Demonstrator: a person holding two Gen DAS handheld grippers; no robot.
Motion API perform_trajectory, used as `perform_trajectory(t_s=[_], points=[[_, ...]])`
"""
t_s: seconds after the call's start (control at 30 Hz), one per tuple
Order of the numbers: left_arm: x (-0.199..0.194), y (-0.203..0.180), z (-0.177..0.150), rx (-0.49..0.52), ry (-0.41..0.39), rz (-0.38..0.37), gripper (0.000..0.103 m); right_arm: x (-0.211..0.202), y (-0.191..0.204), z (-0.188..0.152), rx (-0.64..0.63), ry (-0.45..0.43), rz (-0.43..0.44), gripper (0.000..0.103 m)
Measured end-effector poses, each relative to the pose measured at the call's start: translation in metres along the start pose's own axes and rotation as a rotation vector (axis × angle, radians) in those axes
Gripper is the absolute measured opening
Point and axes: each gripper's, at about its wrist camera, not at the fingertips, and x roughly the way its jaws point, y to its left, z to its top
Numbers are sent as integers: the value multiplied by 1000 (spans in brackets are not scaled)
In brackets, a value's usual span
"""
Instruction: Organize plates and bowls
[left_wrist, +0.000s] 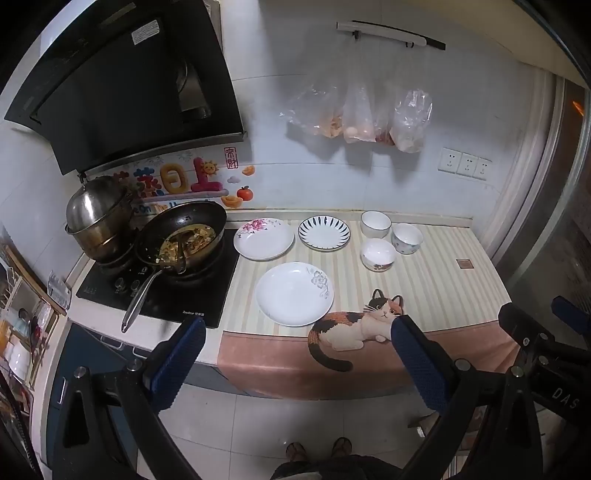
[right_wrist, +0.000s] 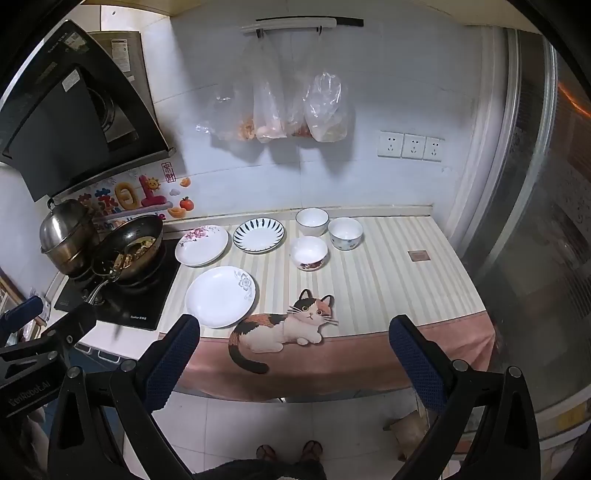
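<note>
Three plates lie on the striped counter mat (left_wrist: 443, 280): a white plate with a grey flower (left_wrist: 294, 293) (right_wrist: 220, 296) nearest, a pink-flowered plate (left_wrist: 264, 239) (right_wrist: 201, 245) behind it, and a blue-striped plate (left_wrist: 324, 233) (right_wrist: 258, 235). Three bowls stand to the right: a white bowl (left_wrist: 375, 223) (right_wrist: 312, 221), a blue-patterned bowl (left_wrist: 407, 238) (right_wrist: 345, 233) and a red-patterned bowl (left_wrist: 378, 254) (right_wrist: 308, 253). My left gripper (left_wrist: 299, 334) and right gripper (right_wrist: 295, 328) are both open and empty, held back over the counter's front edge.
A stove (left_wrist: 159, 291) to the left carries a wok with food (left_wrist: 183, 238) and a steel pot (left_wrist: 98, 218); the wok handle sticks out forward. A range hood (left_wrist: 125, 85) hangs above. Plastic bags (left_wrist: 358, 114) hang on the wall. A refrigerator (right_wrist: 535, 221) stands to the right.
</note>
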Motion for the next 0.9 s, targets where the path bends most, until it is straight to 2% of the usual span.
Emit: perform_trajectory(t_s=[0.9], points=[[-4,-3,5,-2,-13,-6,103,-14,-3,7,7,-15,7,103]])
